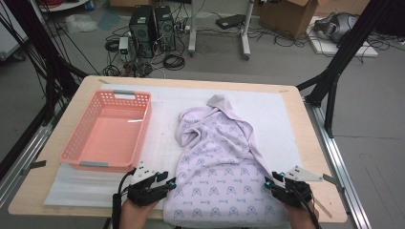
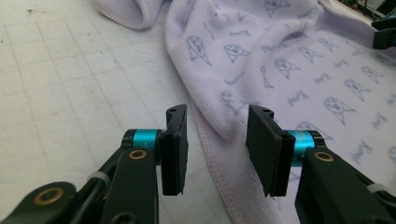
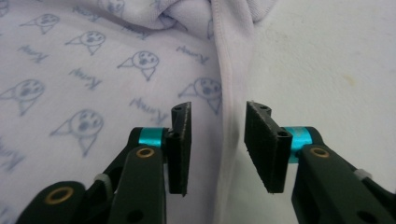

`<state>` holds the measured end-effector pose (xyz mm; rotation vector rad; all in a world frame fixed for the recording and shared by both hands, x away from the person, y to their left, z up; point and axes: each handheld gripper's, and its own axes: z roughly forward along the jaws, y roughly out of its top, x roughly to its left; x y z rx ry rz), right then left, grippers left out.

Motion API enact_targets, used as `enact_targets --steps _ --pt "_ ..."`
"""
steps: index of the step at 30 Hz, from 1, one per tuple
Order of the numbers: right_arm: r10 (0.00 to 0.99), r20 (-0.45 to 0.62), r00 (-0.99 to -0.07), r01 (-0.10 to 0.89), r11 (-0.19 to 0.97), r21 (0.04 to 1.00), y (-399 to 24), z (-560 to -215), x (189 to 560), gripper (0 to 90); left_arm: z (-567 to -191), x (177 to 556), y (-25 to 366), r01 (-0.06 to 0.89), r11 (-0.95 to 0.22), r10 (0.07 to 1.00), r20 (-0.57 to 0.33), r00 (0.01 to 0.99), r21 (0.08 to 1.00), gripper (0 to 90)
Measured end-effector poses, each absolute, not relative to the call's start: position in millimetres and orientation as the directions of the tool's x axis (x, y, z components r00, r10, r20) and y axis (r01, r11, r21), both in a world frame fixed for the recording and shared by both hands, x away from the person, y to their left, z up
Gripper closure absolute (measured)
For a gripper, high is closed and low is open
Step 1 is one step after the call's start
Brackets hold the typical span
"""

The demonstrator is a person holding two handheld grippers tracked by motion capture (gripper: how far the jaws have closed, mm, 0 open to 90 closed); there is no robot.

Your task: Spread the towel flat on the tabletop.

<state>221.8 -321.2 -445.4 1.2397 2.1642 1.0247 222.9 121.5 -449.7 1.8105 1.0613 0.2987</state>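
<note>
A lilac cloth (image 1: 219,157) printed with small animal faces lies crumpled on the white mat, its near end hanging over the table's front edge. My left gripper (image 1: 172,182) sits at the cloth's near left edge. In the left gripper view the cloth (image 2: 289,56) has its stitched hem running up between the jaws of the left gripper (image 2: 217,114), which stand apart without pressing on it. My right gripper (image 1: 268,182) sits at the near right edge. In the right gripper view the cloth (image 3: 93,70) has its hem between the spread jaws of the right gripper (image 3: 218,109), untouched.
An empty pink plastic basket (image 1: 144,126) stands on the left of the white mat (image 1: 162,124). The wooden table (image 1: 313,143) ends close behind both grippers. Black frame posts, cables and computer cases stand on the floor beyond the far edge.
</note>
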Motion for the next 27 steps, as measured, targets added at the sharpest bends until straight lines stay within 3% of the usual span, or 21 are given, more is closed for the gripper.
enact_targets --steps 4,10,12,15,18,25,26,27 --pt "0.851 0.035 -0.525 0.561 0.314 0.766 -324 -450 236 84.5 -448 233 122 0.538 -0.133 0.778 -0.249 0.577 0.832 57.4" --pt "0.843 0.017 -0.538 0.603 0.371 0.706 -353 -441 202 87.7 -446 248 121 0.539 -0.105 0.79 -0.259 0.556 0.836 56.7" --pt "0.833 0.026 -0.553 0.598 0.375 0.708 -357 -441 193 87.0 -447 256 116 0.543 -0.109 0.786 -0.262 0.56 0.833 56.5" --pt "0.833 0.025 -0.553 0.581 0.364 0.728 -356 -439 198 71.2 -448 264 110 0.554 -0.111 0.781 -0.273 0.562 0.825 56.2" --pt "0.837 0.022 -0.546 0.552 0.34 0.762 -352 -436 207 64.1 -449 272 104 0.564 -0.124 0.772 -0.277 0.572 0.817 55.8" --pt "0.852 -0.012 -0.524 0.523 0.332 0.785 -352 -431 218 62.5 -451 293 82 0.6 -0.201 0.782 -0.242 0.574 0.774 52.9" --pt "0.855 -0.004 -0.518 0.523 0.321 0.789 -354 -431 221 62.5 -451 291 77 0.575 -0.23 0.79 -0.195 0.581 0.785 54.4" --pt "0.86 0.003 -0.51 0.525 0.308 0.794 -355 -431 223 62.5 -452 289 74 0.548 -0.277 0.786 -0.141 0.601 0.789 63.9"
